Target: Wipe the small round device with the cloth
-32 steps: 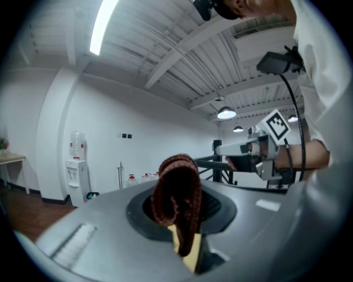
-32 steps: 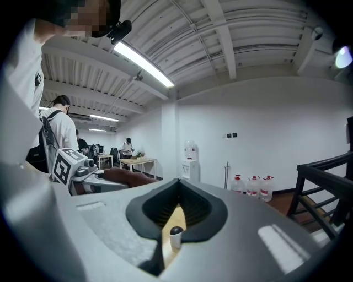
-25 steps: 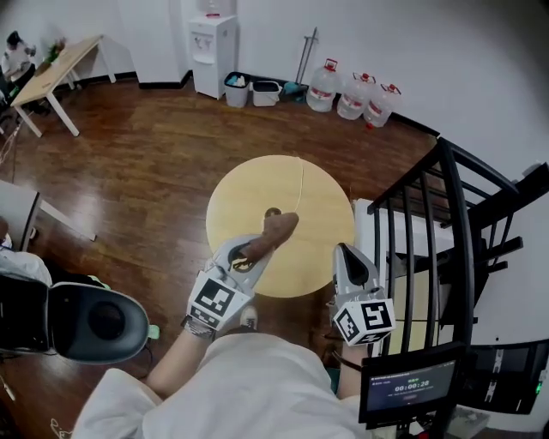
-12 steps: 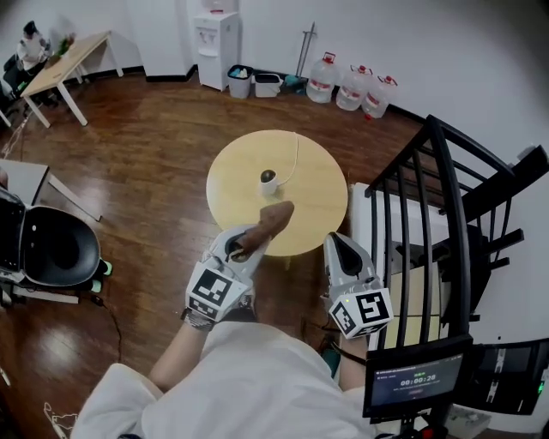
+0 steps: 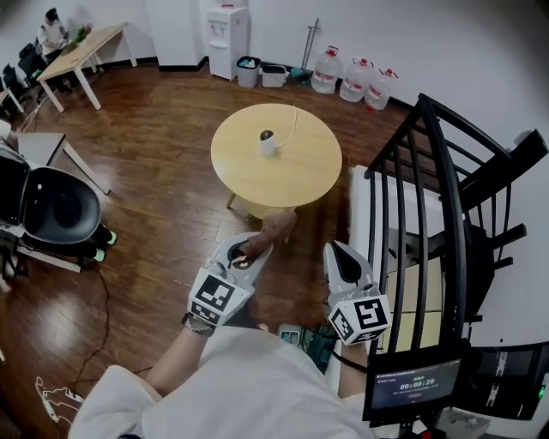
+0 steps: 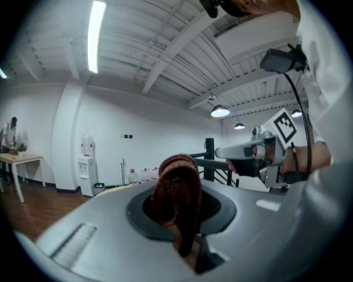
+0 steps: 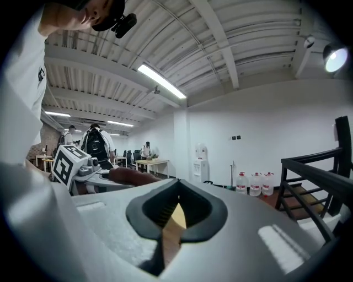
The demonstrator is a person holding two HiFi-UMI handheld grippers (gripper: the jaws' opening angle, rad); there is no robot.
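The small round device (image 5: 267, 141), white with a dark top, stands on the round yellow table (image 5: 296, 171) with its cable running to the far edge. My left gripper (image 5: 260, 248) is shut on a brown cloth (image 5: 278, 225), which sticks forward over the floor, short of the table's near edge. In the left gripper view the cloth (image 6: 176, 187) fills the gap of the left gripper (image 6: 188, 242). My right gripper (image 5: 334, 250) hangs beside it, shut and holding nothing. The right gripper (image 7: 168, 234) shows only a thin slit between its jaws.
A black stair railing (image 5: 433, 197) stands close on the right. Water bottles (image 5: 356, 81) and a water dispenser (image 5: 230, 26) line the far wall. A black office chair (image 5: 56, 206) is at the left, a wooden desk (image 5: 81, 47) far left, a screen (image 5: 412, 390) bottom right.
Both grippers have drawn back from the table together. The cloth, which lay over the tabletop next to the device, now hangs over the floor, and the table sits farther off.
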